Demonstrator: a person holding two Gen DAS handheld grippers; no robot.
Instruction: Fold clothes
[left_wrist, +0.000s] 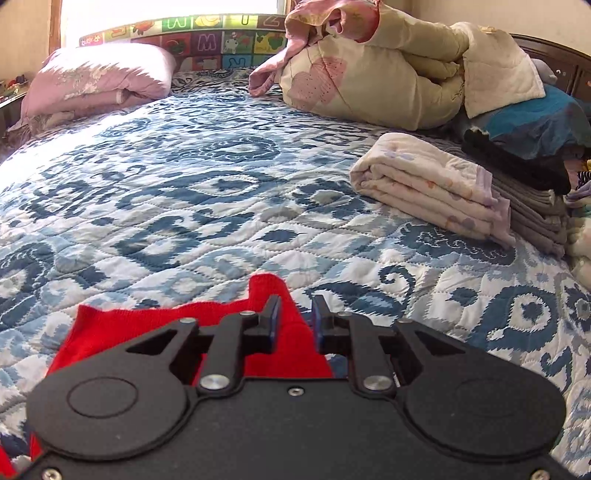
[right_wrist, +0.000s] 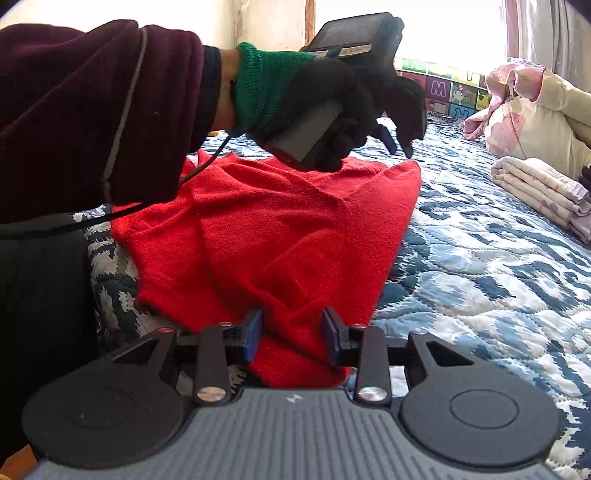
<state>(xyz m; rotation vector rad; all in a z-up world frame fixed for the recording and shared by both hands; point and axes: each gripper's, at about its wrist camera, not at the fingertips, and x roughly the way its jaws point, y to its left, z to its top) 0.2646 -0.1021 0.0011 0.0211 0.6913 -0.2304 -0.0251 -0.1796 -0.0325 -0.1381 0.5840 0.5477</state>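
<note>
Spread across a blue-and-white quilted bedspread (right_wrist: 480, 280), with a folded floral blanket (left_wrist: 428, 184) well apart near the far side: a red knit sweater (right_wrist: 266, 229), soft, light and limp, likely to sag and crease wherever lifted, best pinched at a hem or corner. Above its far edge, in a gloved hand (right_wrist: 332, 110), the left gripper (left_wrist: 295, 317), slightly parted, red knit between, contact unclear. At the near edge, the right gripper (right_wrist: 291, 328), partly open around a red fold, grip uncertain.

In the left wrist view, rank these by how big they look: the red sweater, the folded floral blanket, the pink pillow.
1. Pink pillow, though it sits farthest from the camera.
2. Folded floral blanket, close in size to the pillow, so that order is unsure.
3. Red sweater, mostly hidden behind the gripper.
</note>
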